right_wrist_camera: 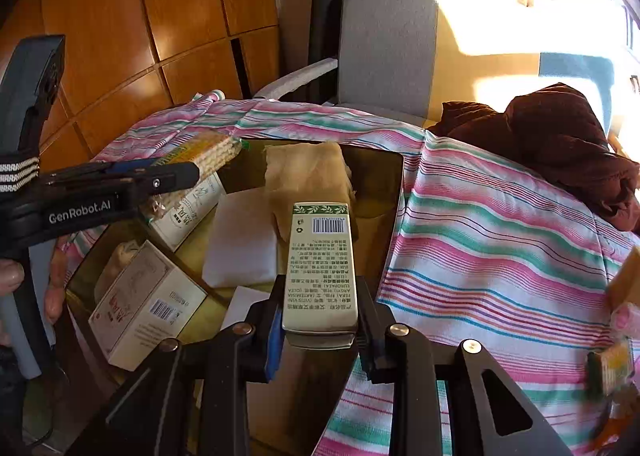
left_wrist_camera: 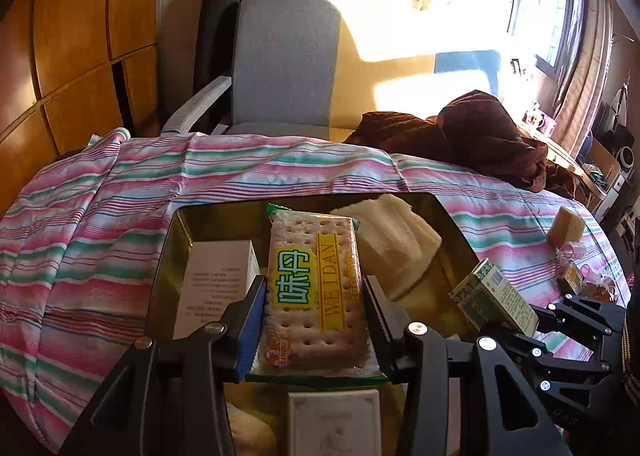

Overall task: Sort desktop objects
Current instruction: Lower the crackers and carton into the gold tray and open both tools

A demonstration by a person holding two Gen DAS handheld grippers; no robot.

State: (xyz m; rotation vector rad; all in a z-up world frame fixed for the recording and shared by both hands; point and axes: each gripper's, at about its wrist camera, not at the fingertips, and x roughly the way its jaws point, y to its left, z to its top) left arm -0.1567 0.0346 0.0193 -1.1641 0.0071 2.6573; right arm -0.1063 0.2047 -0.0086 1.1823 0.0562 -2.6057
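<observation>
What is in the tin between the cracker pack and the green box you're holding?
In the right wrist view, a white packet and a folded yellowish cloth lie between the cracker pack and the green box.

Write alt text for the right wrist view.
The right gripper clamps a pale green printed box over a dark tray holding boxes, a white packet and yellowish cloth. At left, the left gripper holds a cracker packet above the tray, on a striped cloth.
</observation>
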